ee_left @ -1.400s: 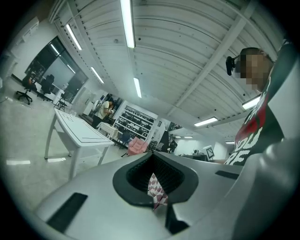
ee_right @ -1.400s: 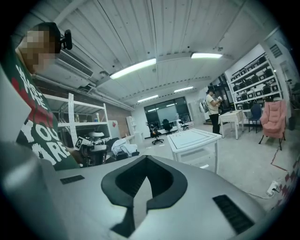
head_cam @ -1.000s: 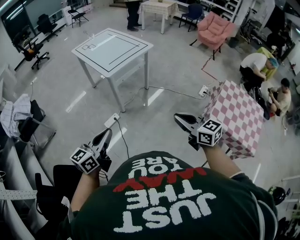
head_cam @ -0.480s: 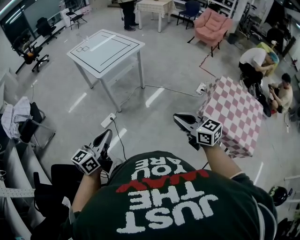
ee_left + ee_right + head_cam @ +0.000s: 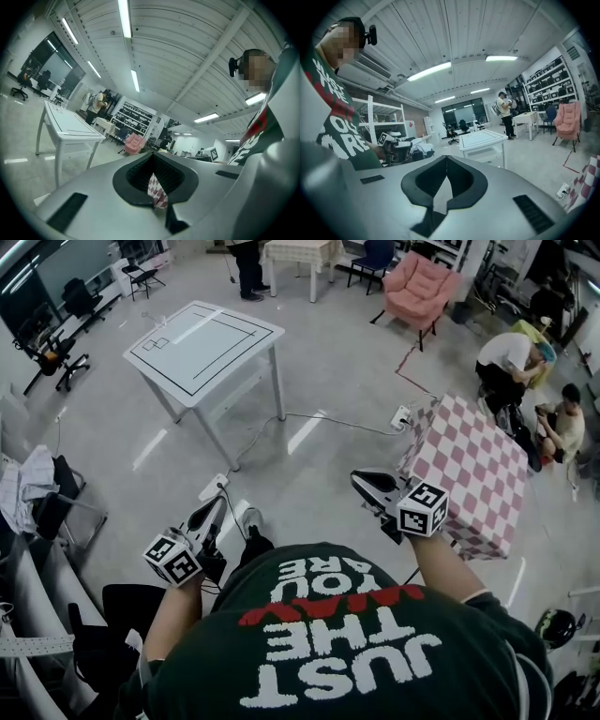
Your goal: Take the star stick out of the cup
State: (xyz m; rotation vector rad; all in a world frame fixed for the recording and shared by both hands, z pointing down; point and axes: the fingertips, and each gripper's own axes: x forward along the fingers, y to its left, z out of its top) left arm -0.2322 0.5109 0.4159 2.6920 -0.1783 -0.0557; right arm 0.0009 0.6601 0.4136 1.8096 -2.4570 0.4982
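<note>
Left gripper (image 5: pixel 213 506): jaws together with nothing between them, held low in front of the person's body and pointing ahead; in its own view (image 5: pixel 152 155) the tips meet and a bit of checked cloth shows through the gap behind them.
Right gripper (image 5: pixel 362 479): jaws together and empty, held at about the same height, well apart from the left one; its own view (image 5: pixel 446 157) shows only floor through the gap behind the closed tips.
Tabletop (image 5: pixel 211 343): white with thin black lines, on a white-legged table well ahead of both grippers, across open floor.
Cup with star stick: not clear enough to name; a small clear thing (image 5: pixel 158 322) stands near the far left corner of the tabletop, too small to tell what it is.
Checked box (image 5: pixel 473 465): covered in pink and white cloth, on the floor just beside the right gripper.
Floor: a cable (image 5: pixel 328 420) runs from under the table toward the checked box.
Armchair (image 5: pixel 418 281): pink, far across the room.
People: one standing (image 5: pixel 246 263) beyond the table, two crouching (image 5: pixel 511 357) at the right.
</note>
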